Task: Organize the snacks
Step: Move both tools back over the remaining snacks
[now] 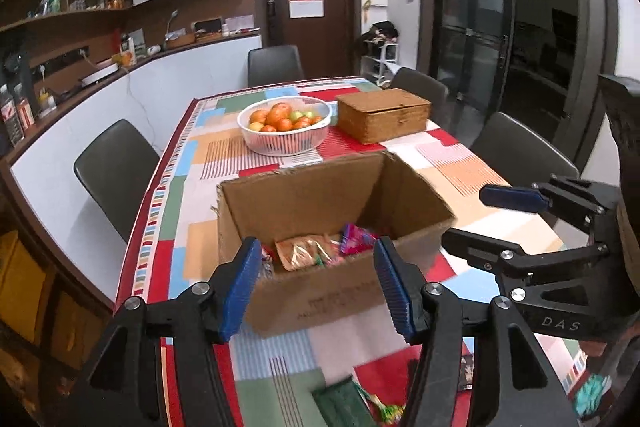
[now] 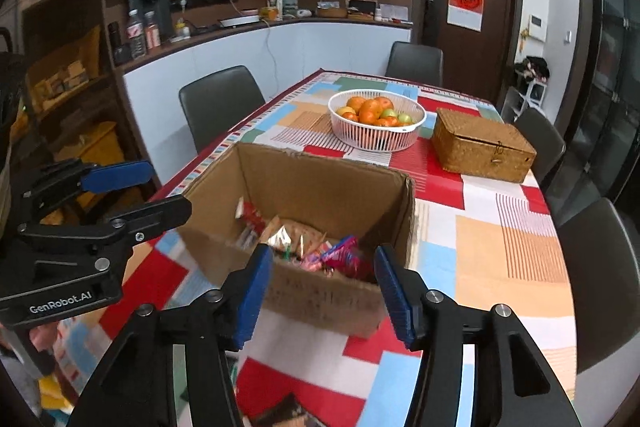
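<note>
An open cardboard box (image 1: 304, 199) (image 2: 320, 179) stands on the patterned tablecloth, holding several snack packets, among them a gold packet (image 1: 308, 251) (image 2: 288, 233) and a pink one (image 1: 358, 237) (image 2: 340, 251). My left gripper (image 1: 316, 247) (image 2: 168, 187) hovers at the box's near side, open, with nothing between its blue pads. Beside it, my right gripper (image 2: 323, 253) (image 1: 466, 217) is also open and bare, near the box's front wall. A green packet (image 1: 344, 403) and a dark packet (image 2: 280, 411) lie loose on the cloth below the grippers.
Behind the box stand a white basket of fruit (image 1: 284, 125) (image 2: 376, 121) and a shut wicker box (image 1: 384, 115) (image 2: 484, 147). Dark chairs (image 1: 116, 171) (image 2: 596, 279) ring the table. The table's left edge (image 1: 136, 227) drops off beside a white counter.
</note>
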